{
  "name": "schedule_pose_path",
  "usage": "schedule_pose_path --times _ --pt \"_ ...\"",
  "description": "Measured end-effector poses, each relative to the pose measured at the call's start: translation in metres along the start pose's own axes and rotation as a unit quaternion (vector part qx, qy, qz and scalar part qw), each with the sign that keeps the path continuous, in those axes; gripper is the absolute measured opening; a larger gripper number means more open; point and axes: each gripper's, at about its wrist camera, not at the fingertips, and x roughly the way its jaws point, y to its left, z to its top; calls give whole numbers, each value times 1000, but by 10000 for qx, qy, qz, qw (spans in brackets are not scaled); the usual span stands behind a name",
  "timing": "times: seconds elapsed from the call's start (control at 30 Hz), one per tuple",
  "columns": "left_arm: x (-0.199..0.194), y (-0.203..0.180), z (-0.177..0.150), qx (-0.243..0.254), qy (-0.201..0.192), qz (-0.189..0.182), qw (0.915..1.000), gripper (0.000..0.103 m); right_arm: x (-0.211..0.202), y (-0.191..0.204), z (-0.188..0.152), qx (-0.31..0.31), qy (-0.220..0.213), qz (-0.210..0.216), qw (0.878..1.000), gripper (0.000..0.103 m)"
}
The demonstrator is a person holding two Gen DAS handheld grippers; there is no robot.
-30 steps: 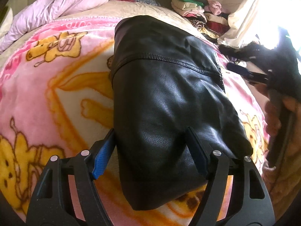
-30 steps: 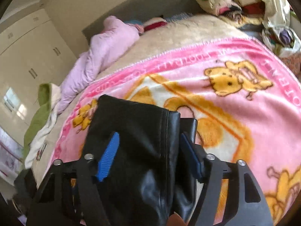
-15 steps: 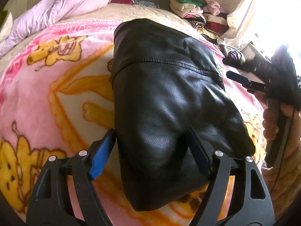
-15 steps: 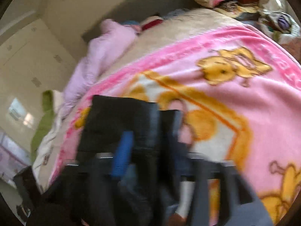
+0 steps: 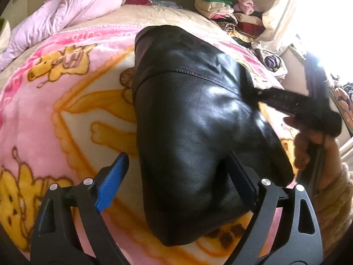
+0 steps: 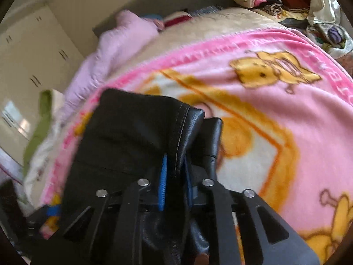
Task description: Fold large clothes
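A pink blanket (image 5: 66,114) covers the bed; the folded black jacket (image 5: 194,119) lies on it. The left gripper (image 5: 176,181) is opening wide around its near end, letting go, while the right gripper (image 6: 175,183) is closing on a stitched edge, probably to fold again.

Lit by hard daylight from a window (image 5: 331,11) at upper right of the left wrist view, blown out to white there. Gleams with soft highlights across the black leather garment (image 5: 198,114). Bends strongly at the rims, fisheye style, with dark corners. Smears with motion blur over the right gripper (image 5: 286,101) in the left view and the pink blanket (image 6: 275,101) in the right.
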Motion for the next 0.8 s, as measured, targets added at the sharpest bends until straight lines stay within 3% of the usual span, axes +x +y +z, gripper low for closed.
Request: schedule_pose_path --times 0.23,0.33,0.8 --pt "-1 -1 2 26 5 43 10000 87 -8 3 -3 177 -55 3 9998 33" --pt "-2 -4 3 60 29 32 10000 93 -10 5 -4 163 -29 7 9999 43" --pt "-6 -8 8 123 86 161 9998 94 -30 10 -10 98 -17 -85 9999 81"
